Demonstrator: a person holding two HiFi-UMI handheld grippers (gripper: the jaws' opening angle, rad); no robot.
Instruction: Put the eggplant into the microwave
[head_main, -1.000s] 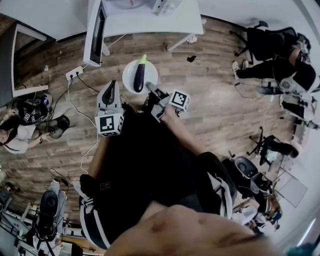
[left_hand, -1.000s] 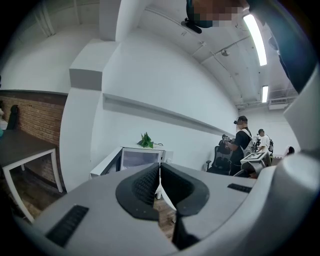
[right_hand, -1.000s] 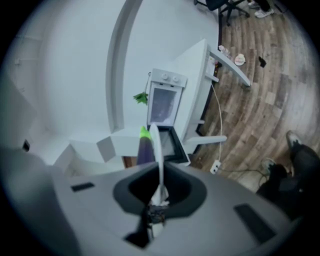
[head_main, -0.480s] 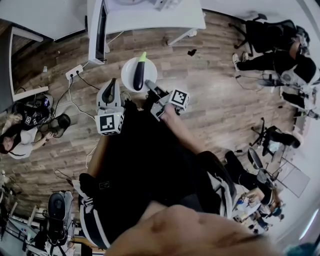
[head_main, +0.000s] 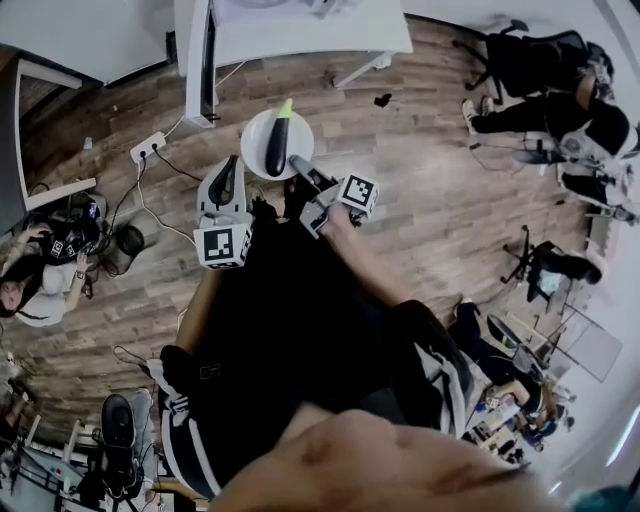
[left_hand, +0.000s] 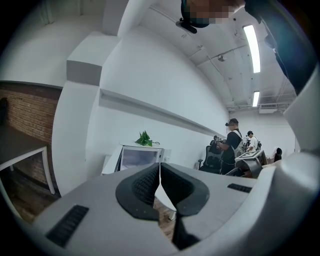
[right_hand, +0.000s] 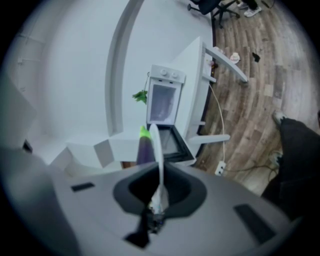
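Fingers, head view: right gripper (head_main: 298, 165) pinched tight on near rim of white plate (head_main: 256, 160), just short of microwave (head_main: 200, 60); eggplant (head_main: 277, 145) lying lengthwise on plate, green stem end toward microwave. Left gripper (head_main: 222, 180) pads together, empty, beside plate, slightly farther from microwave. Black-and-white square patterns on marker cubes (head_main: 225, 246).

Left gripper view: pads meeting at the tips, nothing between; microwave (left_hand: 137, 157) ahead beyond them.

Right gripper view: pads clamped on plate (right_hand: 156, 150), seen edge-on; eggplant (right_hand: 145, 147) just left of it; microwave (right_hand: 162, 102) beyond, door dropped open.
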